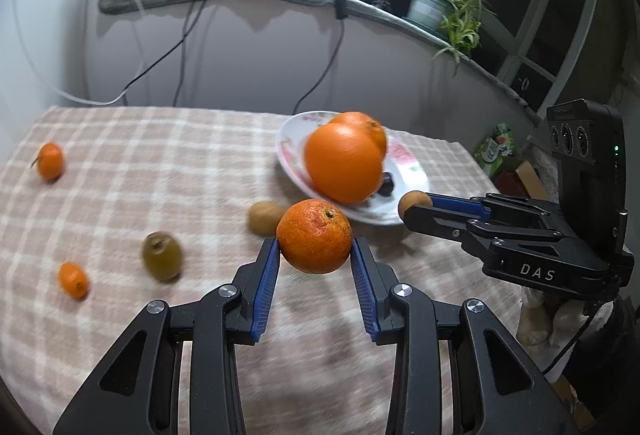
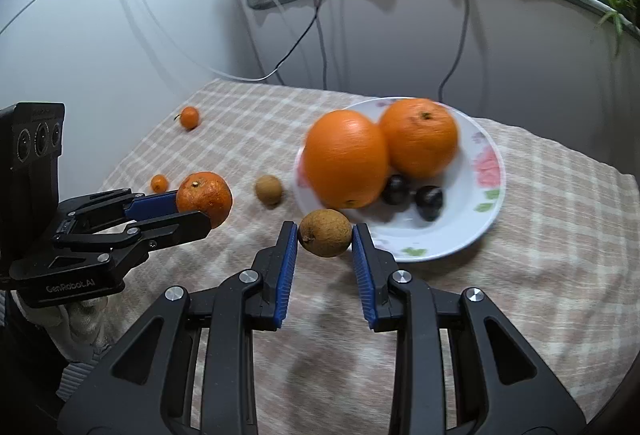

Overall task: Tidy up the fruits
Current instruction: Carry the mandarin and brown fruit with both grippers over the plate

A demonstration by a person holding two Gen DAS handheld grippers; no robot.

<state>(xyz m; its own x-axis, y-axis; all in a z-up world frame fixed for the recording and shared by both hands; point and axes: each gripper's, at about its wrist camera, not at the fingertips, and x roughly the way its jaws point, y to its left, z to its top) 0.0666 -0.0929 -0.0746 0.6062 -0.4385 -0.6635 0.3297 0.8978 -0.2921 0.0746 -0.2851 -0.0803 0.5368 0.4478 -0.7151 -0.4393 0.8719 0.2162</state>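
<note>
My left gripper (image 1: 315, 249) is shut on a rough-skinned mandarin (image 1: 314, 241), held above the checked cloth; it also shows in the right wrist view (image 2: 204, 198). My right gripper (image 2: 325, 233) is shut on a small brown round fruit (image 2: 325, 238), just before the white flowered plate (image 2: 460, 239). The plate holds two big oranges (image 2: 346, 163) (image 2: 418, 137) and two dark chestnut-like fruits (image 2: 396, 189). Loose on the cloth lie another brown fruit (image 2: 269, 189), a green kiwi-like fruit (image 1: 162, 255) and two small orange kumquats (image 1: 73, 279) (image 1: 51, 161).
The table's checked cloth (image 2: 540, 255) ends at a grey wall behind, with hanging cables (image 2: 316, 31) and a ledge holding a potted plant (image 1: 444, 5). The right gripper's body (image 1: 552, 235) stands to the right of the plate in the left wrist view.
</note>
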